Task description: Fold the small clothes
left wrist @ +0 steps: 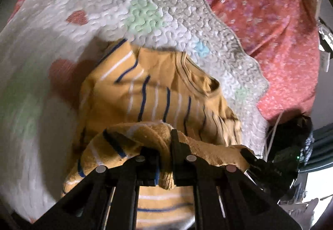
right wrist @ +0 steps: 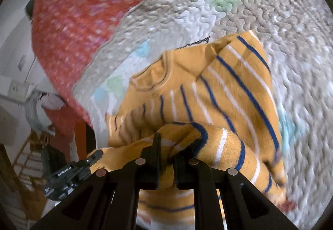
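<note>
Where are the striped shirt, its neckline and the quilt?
striped shirt (left wrist: pixel 158 92), left wrist view, on its chest stripes.
neckline (right wrist: pixel 149 82), right wrist view, on the collar band.
quilt (left wrist: pixel 145 13), left wrist view, on a green patch.

The only writing that can be read is "GenRobot.AI", in small white letters on the black body of the left gripper (right wrist: pixel 94 156), seen at the lower left of the right wrist view. A small white mark below it is too tiny to read.
</note>
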`<state>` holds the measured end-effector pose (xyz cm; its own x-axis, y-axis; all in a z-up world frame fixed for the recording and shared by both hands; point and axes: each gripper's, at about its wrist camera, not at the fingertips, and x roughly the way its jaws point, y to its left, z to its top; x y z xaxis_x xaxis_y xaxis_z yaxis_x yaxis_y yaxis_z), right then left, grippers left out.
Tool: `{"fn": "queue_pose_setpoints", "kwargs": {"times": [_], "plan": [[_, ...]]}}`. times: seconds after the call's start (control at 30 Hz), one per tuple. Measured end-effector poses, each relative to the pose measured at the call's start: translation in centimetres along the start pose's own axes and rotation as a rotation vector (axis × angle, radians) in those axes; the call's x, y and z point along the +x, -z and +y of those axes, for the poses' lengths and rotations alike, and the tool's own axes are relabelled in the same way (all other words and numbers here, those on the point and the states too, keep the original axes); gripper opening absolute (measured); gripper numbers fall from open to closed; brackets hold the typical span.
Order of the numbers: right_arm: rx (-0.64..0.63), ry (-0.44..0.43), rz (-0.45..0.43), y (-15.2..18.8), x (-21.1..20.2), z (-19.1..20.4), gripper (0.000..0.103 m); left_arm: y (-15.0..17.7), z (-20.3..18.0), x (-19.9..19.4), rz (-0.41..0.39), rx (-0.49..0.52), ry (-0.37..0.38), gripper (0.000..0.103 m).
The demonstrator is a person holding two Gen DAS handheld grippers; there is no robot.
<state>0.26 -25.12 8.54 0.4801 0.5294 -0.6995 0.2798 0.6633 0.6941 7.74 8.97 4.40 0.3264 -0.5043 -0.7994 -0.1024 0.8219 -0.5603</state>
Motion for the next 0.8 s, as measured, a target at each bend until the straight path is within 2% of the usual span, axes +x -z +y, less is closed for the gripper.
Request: {"fn": "queue_pose_setpoints", "kwargs": {"times": [0.1, 0.17, 0.27, 0.33, 0.37, 0.53, 0.67, 0.8], "plan": [[0.1, -0.045, -0.011, -1.6, 1.2, -1.9, 0.015, -1.8, -0.5, 2.1, 0.005, 0.022, -0.021, 0.009], [0.203, -0.101, -0.012, -2.5, 1.8, -3.7, 0.029, -2.7, -0.2, 3.3, 0.015, -0.001, -0.018, 0.01], [0.276, -0.181, -0.065, -3.6, 1.1, -5.0, 0.044, -3.6, 0.7, 4.1, 0.008, -0.041, 0.045, 0.014], [0.289, -0.189, -0.115, -4.6, 0.2, -5.3, 0.065, -4.1, 1.1, 3.7, 0.001, -0.07, 0.099, 0.024], [0.289, -0.179, -0.131, -4.8, -0.2, -5.3, 0.068, -4.3, 1.3, 3.4, -0.006, -0.088, 0.123, 0.027], [0.208, -0.147, -0.171, -5.0, -2.3, -3.7, 0.069, -5.3, 1.9, 0.6, -0.087, -0.158, 0.167, 0.052], [0.028, -0.095, -0.16, -3.7, -2.6, 0.0, 0.069, -6.1, 2.2, -1.9, -0.137, -0.176, 0.166, 0.053], [-0.153, -0.093, -0.063, -1.8, 0.1, 3.6, 0.069, -4.7, 0.2, -1.9, -0.116, -0.066, 0.115, 0.053]]}}
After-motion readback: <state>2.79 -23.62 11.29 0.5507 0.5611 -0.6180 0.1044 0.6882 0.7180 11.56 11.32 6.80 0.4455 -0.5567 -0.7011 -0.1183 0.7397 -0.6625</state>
